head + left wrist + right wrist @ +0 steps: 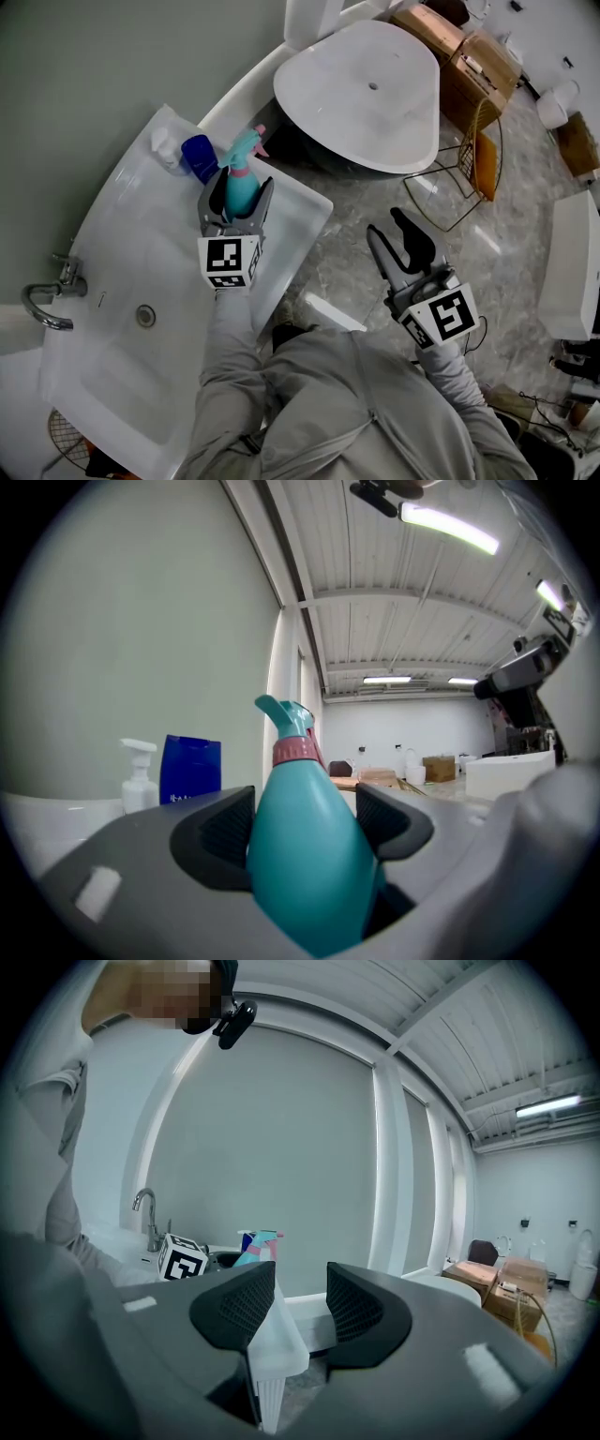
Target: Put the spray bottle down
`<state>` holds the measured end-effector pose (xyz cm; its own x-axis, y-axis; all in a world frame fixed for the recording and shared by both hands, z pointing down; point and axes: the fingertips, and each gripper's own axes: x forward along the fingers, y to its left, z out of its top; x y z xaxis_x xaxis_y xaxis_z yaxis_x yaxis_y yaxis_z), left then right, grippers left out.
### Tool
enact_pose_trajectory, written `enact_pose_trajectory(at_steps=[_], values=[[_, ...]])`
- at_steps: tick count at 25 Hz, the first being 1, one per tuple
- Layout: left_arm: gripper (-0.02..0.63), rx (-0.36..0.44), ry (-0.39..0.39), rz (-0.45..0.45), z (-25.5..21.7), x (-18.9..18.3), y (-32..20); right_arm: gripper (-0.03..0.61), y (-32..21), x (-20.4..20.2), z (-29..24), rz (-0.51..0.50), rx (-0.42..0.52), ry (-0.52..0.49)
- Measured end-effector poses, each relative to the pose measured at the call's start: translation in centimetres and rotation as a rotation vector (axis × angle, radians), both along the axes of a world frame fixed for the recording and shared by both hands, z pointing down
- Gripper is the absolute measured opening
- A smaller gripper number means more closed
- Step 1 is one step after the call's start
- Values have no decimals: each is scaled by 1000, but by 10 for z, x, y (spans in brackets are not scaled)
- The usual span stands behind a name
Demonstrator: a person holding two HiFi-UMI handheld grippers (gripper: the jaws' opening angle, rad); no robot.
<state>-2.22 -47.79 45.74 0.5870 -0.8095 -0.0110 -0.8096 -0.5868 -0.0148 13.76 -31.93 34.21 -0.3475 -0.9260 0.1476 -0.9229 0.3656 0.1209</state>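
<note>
Left gripper [241, 190] clamps the spray bottle [305, 855] at the white sink [112, 281] — right gripper [386, 223] gapes empty above the marble floor [352, 220]

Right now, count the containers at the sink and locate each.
3. The spray bottle is clamped in the left gripper over the sink; the white pump bottle and the blue container stand side by side at its far corner. Others may hide behind the gripper.

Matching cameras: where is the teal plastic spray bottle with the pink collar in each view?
Head view: teal spray bottle upper left of centre, in the left gripper's jaws.
Left gripper view: bottle bottom centre, between the jaws.
Right gripper view: bottle small, left of centre.
Shared landmark: dark blue pouch beside it.
</note>
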Motion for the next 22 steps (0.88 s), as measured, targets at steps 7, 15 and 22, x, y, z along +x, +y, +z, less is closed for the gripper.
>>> enact_pose_trajectory(at_steps=[7, 15, 22], values=[[389, 2, 9, 32, 11, 9, -12, 161, -5, 3, 5, 28, -12, 13], [388, -21, 0, 34, 27, 12, -24, 161, -11, 7, 9, 49, -25, 11], [387, -4, 0, 37, 27, 15, -27, 161, -15, 7, 12, 49, -33, 13]])
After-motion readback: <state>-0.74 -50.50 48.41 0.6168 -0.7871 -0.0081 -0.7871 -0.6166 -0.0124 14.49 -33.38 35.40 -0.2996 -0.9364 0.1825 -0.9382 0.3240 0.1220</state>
